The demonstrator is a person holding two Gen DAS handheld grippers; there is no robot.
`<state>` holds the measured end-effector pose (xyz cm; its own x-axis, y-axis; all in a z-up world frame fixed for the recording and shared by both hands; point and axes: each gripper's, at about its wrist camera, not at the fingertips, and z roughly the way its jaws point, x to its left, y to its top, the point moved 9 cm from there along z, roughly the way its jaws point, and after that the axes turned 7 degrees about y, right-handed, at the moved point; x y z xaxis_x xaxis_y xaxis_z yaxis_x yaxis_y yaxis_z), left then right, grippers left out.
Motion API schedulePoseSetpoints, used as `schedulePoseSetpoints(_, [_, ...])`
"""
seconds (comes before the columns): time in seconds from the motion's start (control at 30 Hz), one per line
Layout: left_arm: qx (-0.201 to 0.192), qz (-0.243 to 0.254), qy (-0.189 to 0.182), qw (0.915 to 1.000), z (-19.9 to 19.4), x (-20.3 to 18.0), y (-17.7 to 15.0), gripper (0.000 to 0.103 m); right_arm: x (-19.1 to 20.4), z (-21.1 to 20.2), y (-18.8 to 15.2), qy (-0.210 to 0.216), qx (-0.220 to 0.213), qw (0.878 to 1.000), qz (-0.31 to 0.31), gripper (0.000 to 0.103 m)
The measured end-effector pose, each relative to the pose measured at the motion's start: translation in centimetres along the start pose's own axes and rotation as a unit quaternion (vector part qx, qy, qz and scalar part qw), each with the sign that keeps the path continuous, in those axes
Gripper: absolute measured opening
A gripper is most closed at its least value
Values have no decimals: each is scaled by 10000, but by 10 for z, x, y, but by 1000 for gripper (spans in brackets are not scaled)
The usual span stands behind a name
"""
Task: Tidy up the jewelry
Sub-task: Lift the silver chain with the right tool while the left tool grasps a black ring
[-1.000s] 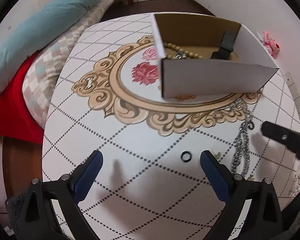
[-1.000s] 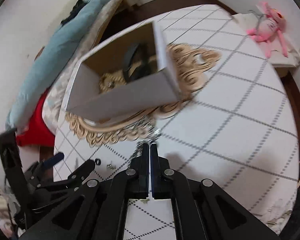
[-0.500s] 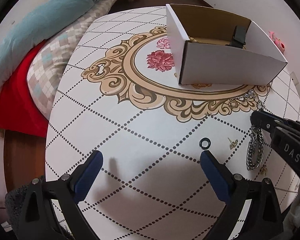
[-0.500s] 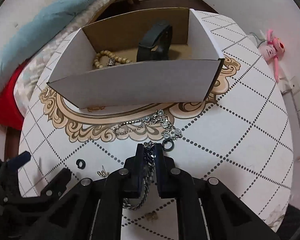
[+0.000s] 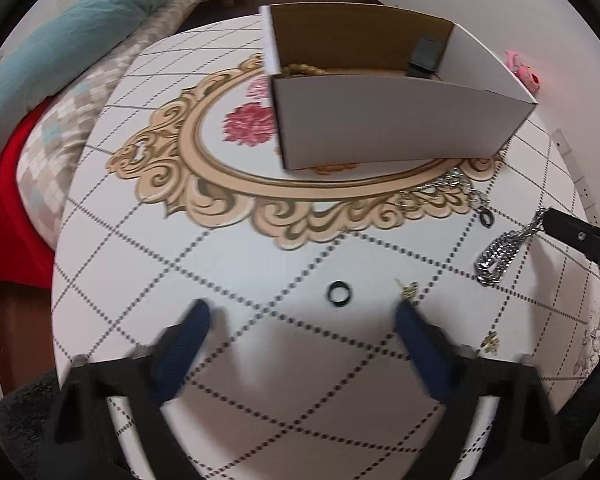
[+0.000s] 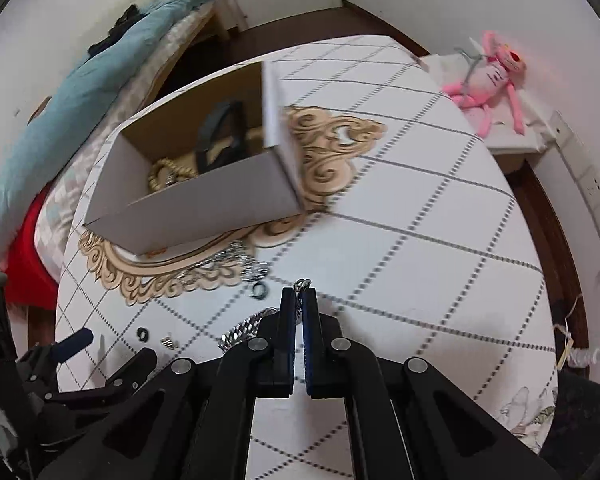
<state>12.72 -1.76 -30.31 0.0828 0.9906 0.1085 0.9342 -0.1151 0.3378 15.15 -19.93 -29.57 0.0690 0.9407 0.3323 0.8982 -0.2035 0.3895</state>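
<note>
No readable writing anywhere. We're pinching the silver chain (image 6: 244, 330) in the right gripper (image 6: 299, 306), jaws nearly closed, w/ most of it hanging hidden behind the fingers. Left gripper (image 5: 302, 330) is hovering w/ jaws wide around a black ring (image 5: 339, 293). Box (image 6: 204, 204) contents are partly hidden.

The left gripper (image 5: 300, 320) hovers wide open over the patterned table (image 5: 140, 280), a black ring (image 5: 339, 293) lying between its fingertips, while at the right edge the right gripper (image 5: 548, 218) pinches a silver chain (image 5: 500, 256), near the white box (image 5: 400, 120).
</note>
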Motion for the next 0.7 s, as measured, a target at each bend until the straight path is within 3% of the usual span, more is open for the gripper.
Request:
schedulePoseSetpoints(0.07, [-19,18,-53,10000,0,-5,2,73,-6,3,-1,-5,37,10000,79,3])
schedulePoseSetpoints(0.1, [-35,39,-56,10000,-1,-7,2,68,-9,3,-2,-12,52,9999,90,3])
schedulePoseSetpoints(0.33, [-170,175,-166,9996,-8,-19,8,10,-4,5,-3,24,57,10000,55,3])
schedulePoseSetpoints(0.7, [-295,38,-380,9988,-23,-12,13,10,27,-19,11,386,-141,9990,-193,3])
